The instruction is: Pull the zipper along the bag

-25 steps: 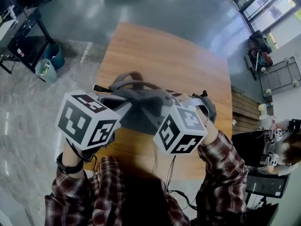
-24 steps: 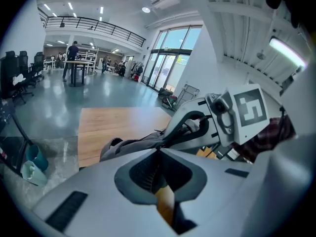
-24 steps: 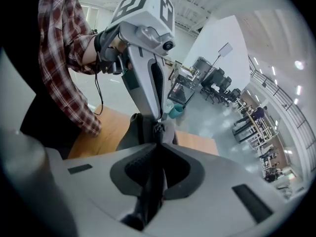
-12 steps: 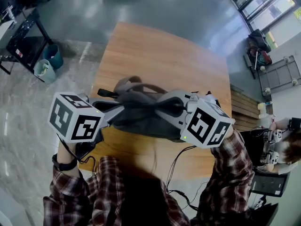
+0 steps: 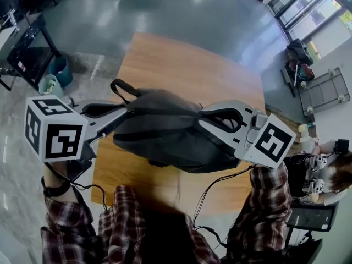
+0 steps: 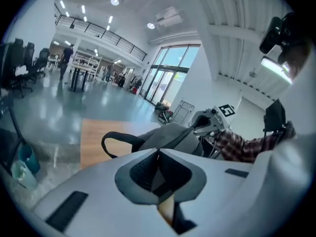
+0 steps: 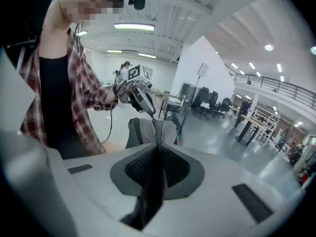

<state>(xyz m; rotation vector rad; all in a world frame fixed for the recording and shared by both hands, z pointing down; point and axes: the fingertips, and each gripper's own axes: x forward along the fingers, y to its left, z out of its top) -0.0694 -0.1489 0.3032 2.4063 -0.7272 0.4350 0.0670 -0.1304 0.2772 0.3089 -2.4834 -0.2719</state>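
A grey backpack (image 5: 165, 131) hangs stretched between my two grippers above the wooden table (image 5: 181, 65). My left gripper (image 5: 122, 114) is shut on the bag's left end, just below a black strap loop (image 5: 118, 87). In the left gripper view grey fabric (image 6: 168, 135) runs out from between the shut jaws of the left gripper (image 6: 158, 154). My right gripper (image 5: 204, 121) is shut on the bag's right end. The right gripper (image 7: 157, 149) has a dark strip of the bag pinched between its pads in its own view. The zipper pull is not visible.
Teal bins (image 5: 55, 70) and a black desk (image 5: 25, 48) stand on the floor to the left of the table. Cables (image 5: 212, 188) hang from the right gripper toward my body. Another person (image 5: 330, 175) sits at the right edge.
Both grippers have swung apart, the left going left and the right going right. The bag between them is now spread wide and raised off the table.
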